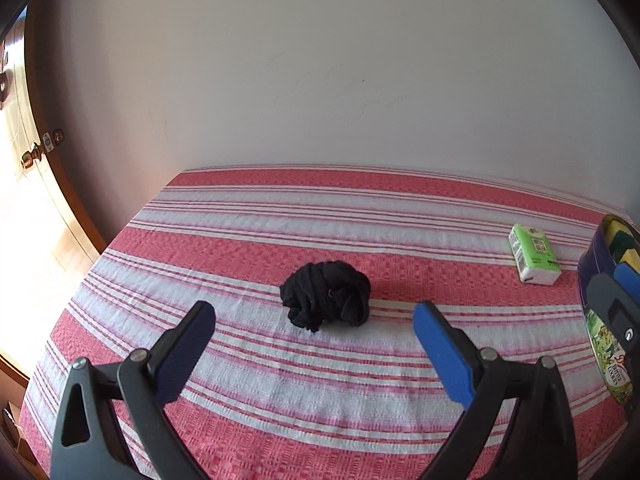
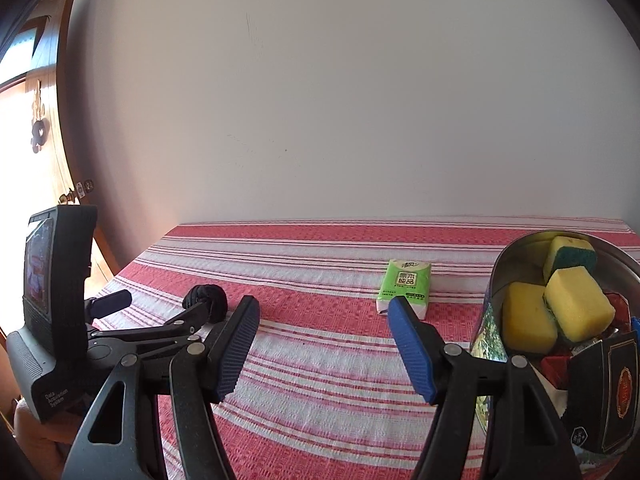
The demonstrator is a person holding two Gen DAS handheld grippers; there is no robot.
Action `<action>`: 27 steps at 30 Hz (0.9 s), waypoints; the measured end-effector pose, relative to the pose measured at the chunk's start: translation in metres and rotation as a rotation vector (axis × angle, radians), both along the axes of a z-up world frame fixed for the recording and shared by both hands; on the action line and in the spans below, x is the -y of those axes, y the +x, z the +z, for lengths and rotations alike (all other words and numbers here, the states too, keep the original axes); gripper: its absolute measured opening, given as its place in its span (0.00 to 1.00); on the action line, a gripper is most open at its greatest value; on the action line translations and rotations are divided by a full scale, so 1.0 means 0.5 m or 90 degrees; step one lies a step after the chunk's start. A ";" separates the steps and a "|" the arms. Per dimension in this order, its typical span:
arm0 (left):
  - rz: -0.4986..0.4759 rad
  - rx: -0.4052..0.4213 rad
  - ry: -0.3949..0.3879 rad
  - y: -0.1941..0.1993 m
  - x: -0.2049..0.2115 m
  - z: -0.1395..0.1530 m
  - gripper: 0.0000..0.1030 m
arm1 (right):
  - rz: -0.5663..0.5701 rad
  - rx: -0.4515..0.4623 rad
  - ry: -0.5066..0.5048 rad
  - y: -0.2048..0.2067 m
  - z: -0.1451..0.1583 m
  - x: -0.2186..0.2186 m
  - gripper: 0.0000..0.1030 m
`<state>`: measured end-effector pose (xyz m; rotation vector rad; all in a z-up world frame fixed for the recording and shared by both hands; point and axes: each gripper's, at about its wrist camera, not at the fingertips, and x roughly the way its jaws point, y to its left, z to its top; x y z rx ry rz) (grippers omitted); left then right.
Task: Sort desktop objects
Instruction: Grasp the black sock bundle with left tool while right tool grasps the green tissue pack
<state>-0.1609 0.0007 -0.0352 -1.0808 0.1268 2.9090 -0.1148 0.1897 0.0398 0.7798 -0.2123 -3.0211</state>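
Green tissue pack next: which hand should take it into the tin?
Right, likely. The right gripper is open, with the green tissue pack just ahead between its fingers and the tin beside it. The left gripper faces the black cloth bundle.

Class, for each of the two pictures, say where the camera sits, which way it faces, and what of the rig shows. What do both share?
Left wrist: sits on the left tongs, facing the black cloth bundle; right tongs at edge.
Right wrist: sits on the right tongs, facing the green tissue pack beside the tin; left tongs at left.
Shared: striped tablecloth, bundle, pack, tin.
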 end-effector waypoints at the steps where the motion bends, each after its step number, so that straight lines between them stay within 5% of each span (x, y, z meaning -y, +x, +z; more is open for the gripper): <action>1: -0.004 0.004 0.002 -0.008 -0.001 -0.001 0.98 | -0.006 0.003 0.001 -0.012 -0.001 0.001 0.67; 13: -0.013 0.065 -0.036 -0.114 -0.036 -0.050 0.98 | -0.102 0.108 0.005 -0.183 -0.058 -0.041 0.67; 27: 0.027 0.150 0.046 -0.183 0.010 -0.119 0.98 | -0.177 0.219 0.086 -0.286 -0.117 -0.053 0.67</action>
